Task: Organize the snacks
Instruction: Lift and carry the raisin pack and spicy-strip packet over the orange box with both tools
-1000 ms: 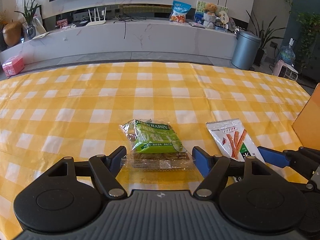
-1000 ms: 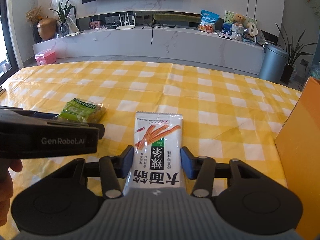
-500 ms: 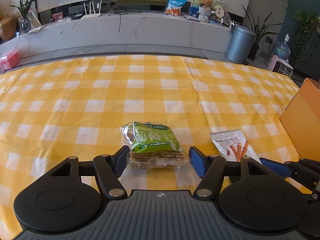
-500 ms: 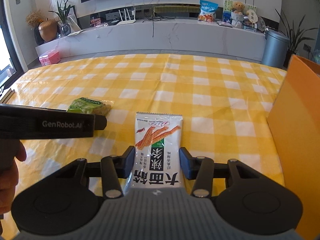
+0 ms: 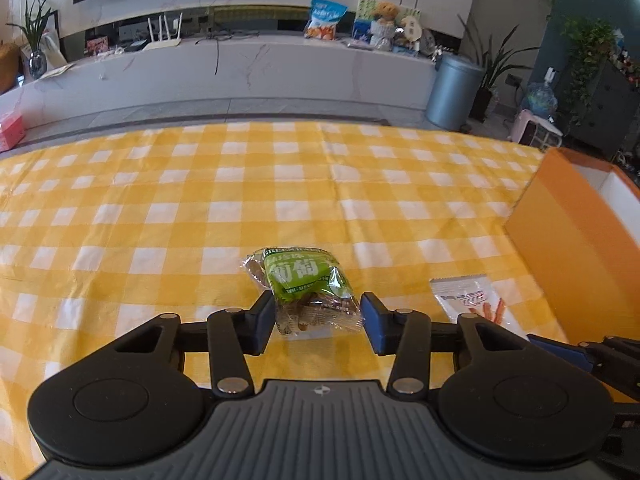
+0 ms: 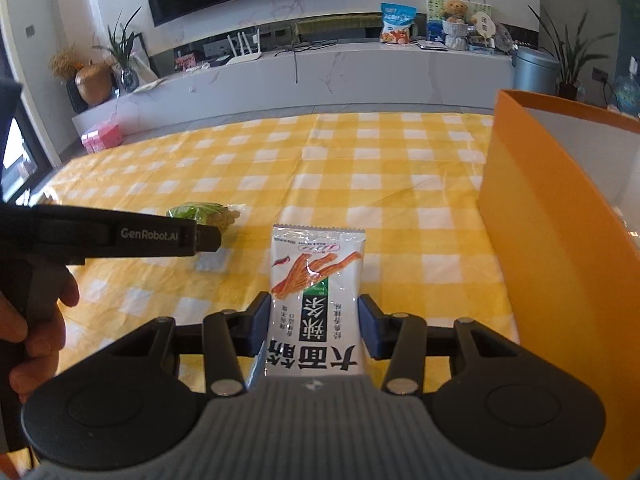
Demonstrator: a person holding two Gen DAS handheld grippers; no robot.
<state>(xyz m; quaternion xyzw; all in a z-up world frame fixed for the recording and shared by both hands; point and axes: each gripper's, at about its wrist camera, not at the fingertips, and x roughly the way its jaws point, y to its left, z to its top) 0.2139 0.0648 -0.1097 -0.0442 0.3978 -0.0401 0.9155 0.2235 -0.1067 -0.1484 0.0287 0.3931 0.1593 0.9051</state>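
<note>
Both grippers are pinching packets at lower centre: left gripper (image 5: 318,320) gripping the green raisin pack (image 5: 306,290), right gripper (image 6: 314,330) clamping the white snack-stick packet (image 6: 316,296).

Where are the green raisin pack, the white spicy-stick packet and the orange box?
green raisin pack (image 5: 306,280), left wrist view, green label.
white spicy-stick packet (image 6: 316,280), right wrist view, printed front.
orange box (image 6: 532,216), right wrist view, near side wall.

Tablecloth (image 5: 168,216): yellow and white check. Raisin packet (image 5: 306,286): clear wrapper, bright green label, white lettering, brown contents. Stick-snack packet (image 6: 316,292): white, orange sticks printed, green panel, black characters. Box (image 6: 552,248): orange outside, white inside. Left gripper (image 5: 318,316): black body, blue pads.
</note>
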